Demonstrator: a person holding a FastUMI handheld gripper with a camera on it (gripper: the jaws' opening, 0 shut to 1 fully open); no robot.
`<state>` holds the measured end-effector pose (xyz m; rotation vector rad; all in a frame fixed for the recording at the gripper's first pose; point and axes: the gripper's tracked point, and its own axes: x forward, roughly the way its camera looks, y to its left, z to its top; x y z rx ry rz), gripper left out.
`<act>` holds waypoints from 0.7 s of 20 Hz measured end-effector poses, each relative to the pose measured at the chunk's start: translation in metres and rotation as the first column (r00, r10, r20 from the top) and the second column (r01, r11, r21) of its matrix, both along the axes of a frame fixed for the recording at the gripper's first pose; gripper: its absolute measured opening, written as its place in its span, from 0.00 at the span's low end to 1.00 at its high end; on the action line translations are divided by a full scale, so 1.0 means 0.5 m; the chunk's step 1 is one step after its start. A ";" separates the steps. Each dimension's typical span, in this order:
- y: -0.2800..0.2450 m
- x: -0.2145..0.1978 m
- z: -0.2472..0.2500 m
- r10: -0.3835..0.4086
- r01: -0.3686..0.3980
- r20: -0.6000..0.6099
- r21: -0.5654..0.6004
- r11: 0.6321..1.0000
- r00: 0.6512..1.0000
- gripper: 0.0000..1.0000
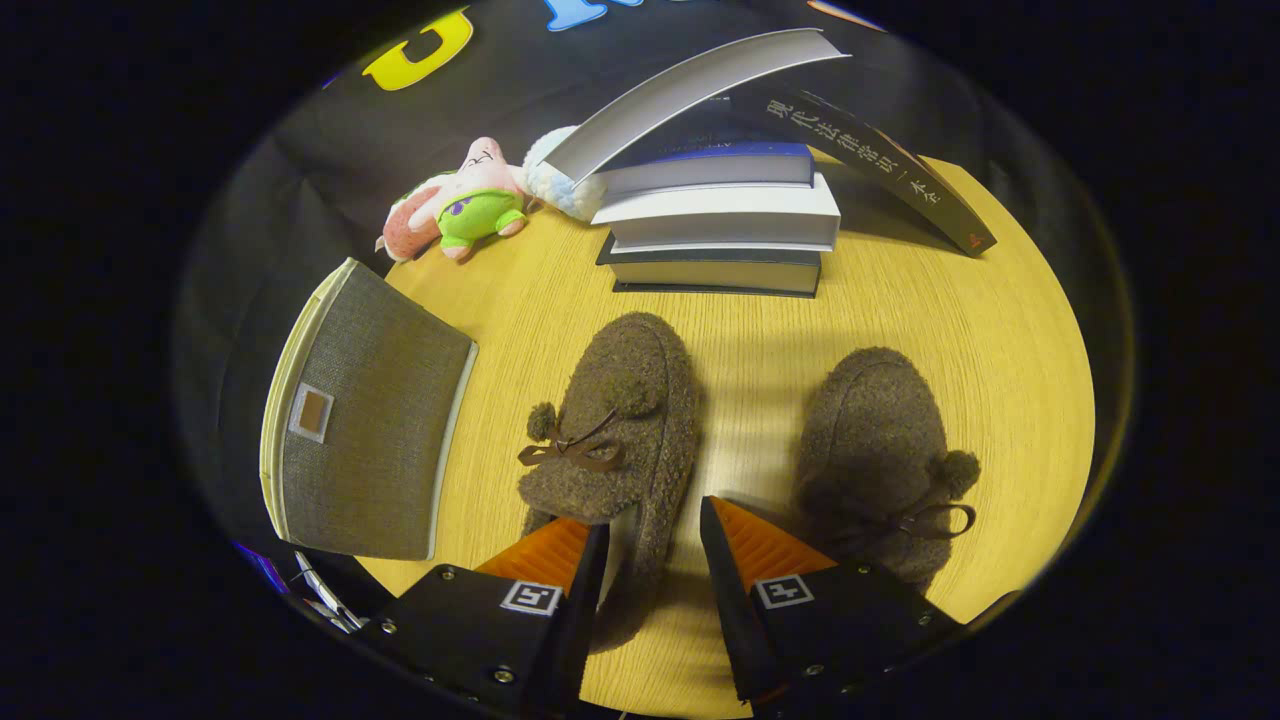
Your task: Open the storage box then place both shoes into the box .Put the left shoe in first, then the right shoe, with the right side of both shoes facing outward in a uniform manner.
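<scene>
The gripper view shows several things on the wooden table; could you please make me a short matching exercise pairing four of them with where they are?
Things:
1. Fuzzy shoe with bow
2. Grey storage box
3. Stack of books
4. Plush toy

Places:
A. Far end of the table, beyond both shoes
B. Its heel side between the open gripper fingers
C. Beside the books, against the cloth wall
D. To the side of the bowed shoe, lid closed

Pairs: 1-B, 2-D, 3-A, 4-C

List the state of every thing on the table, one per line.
Storage box: lid shut, left of the shoes.
Left-hand shoe: upright, its heel edge between the fingers.
Right-hand shoe: upright, untouched.
Gripper: fingers open.
Book stack: flat, one book leaning on it.
Plush toy: lying down.
</scene>
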<state>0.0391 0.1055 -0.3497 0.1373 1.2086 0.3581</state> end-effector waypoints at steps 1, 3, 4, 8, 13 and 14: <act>-0.001 0.001 -0.004 0.006 -0.006 -0.006 -0.008 1.000 1.000 0.56; -0.001 0.003 -0.003 0.015 -0.015 -0.010 -0.012 1.000 1.000 0.48; 0.002 0.003 -0.014 0.008 -0.008 -0.017 -0.008 1.000 1.000 0.33; -0.002 0.006 -0.010 -0.023 0.023 -0.035 0.020 1.000 0.999 0.05; -0.003 -0.002 0.020 -0.037 0.038 -0.039 0.017 0.999 0.999 0.00; 0.002 -0.005 0.035 -0.030 0.031 -0.034 0.020 0.999 0.999 0.00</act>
